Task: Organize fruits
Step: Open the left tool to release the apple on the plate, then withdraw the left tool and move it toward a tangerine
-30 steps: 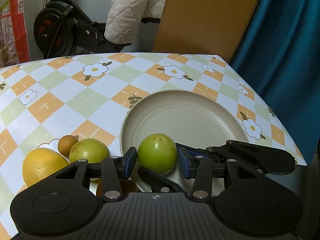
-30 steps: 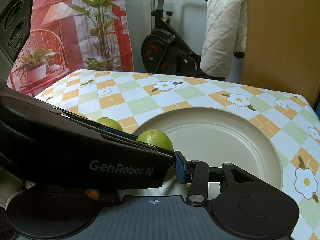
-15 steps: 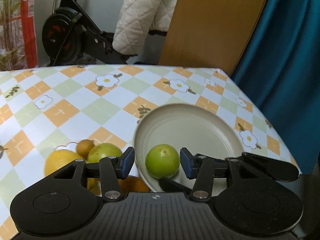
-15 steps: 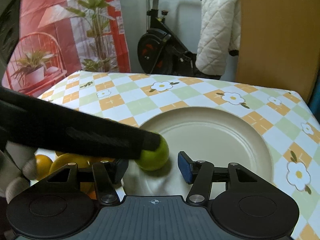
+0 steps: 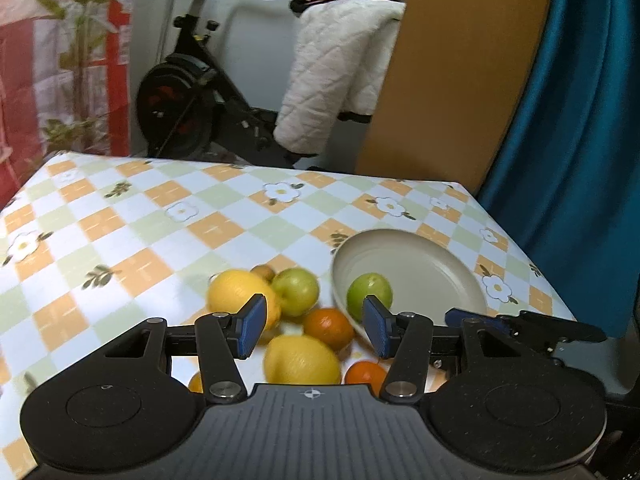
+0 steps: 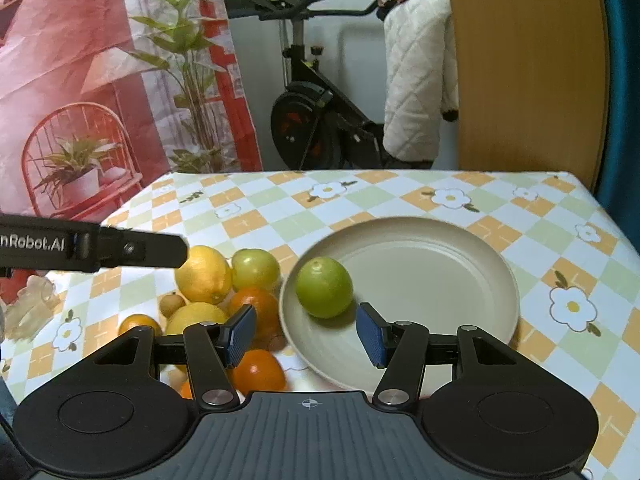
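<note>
A green fruit (image 6: 324,287) lies at the left side of the beige plate (image 6: 440,264); it also shows in the left wrist view (image 5: 369,291) on the plate (image 5: 432,276). Left of the plate is a heap of fruit: two yellow lemons (image 6: 203,274) (image 5: 302,360), a second green fruit (image 6: 256,269), several oranges (image 6: 256,310) and a small brown fruit (image 6: 172,305). My left gripper (image 5: 314,330) is open and empty above the heap. My right gripper (image 6: 306,334) is open and empty, just short of the plate's near rim.
The table has a checked flower cloth (image 6: 400,196). Behind it stand an exercise bike (image 6: 316,116) with a white quilted jacket (image 6: 416,80), a wooden panel (image 6: 528,64) and a teal curtain (image 5: 580,120). The table's right edge is close to the plate.
My left gripper let go of the green fruit on the plate, then rose and drew back to the left over the heap. My right gripper also lifted back a little.
</note>
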The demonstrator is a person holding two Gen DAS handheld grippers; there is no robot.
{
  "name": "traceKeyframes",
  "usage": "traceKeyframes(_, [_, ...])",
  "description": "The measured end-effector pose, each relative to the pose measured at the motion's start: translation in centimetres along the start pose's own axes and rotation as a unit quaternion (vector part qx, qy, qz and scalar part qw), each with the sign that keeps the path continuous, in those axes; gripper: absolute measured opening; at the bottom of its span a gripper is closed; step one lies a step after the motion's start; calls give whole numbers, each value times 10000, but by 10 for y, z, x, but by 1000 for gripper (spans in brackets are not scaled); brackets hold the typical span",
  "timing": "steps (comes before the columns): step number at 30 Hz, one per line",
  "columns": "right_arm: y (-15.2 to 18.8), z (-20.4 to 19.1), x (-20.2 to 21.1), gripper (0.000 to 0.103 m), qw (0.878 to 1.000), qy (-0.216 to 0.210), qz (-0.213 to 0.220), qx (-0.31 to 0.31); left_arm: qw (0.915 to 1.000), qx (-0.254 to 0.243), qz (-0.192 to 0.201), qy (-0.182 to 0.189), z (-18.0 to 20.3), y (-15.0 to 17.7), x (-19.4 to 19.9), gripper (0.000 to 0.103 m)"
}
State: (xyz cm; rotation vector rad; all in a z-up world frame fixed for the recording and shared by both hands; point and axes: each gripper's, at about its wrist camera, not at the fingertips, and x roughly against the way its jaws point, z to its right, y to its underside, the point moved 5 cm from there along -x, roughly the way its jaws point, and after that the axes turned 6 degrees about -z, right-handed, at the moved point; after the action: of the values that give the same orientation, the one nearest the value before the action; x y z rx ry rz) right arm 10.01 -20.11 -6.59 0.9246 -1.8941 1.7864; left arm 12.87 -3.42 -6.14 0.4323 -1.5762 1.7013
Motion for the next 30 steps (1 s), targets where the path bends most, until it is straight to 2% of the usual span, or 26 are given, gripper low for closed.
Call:
traceKeyframes(15, [14,-42,15,48,9984,-46,-141,552,9993,361,48,-43,-26,27,20,53])
traceKeyframes(17, [17,-43,16,48,9983,-63,-153,564,9992,397,20,-49,-25,31,19,51])
traceKeyframes(18, [19,-43,17,47,9983,-63,-171,553,9992,388,-2,-46,-25,33,18,47])
traceKeyframes(27, [32,-41,21,40,9985,-18,-190,516,9994,349,-39,4,-22,45,23,44])
traceKeyframes(30, [31,-39,23,37,9987,-12,-152,481,9996,252,-69,59,-19,45,23,39])
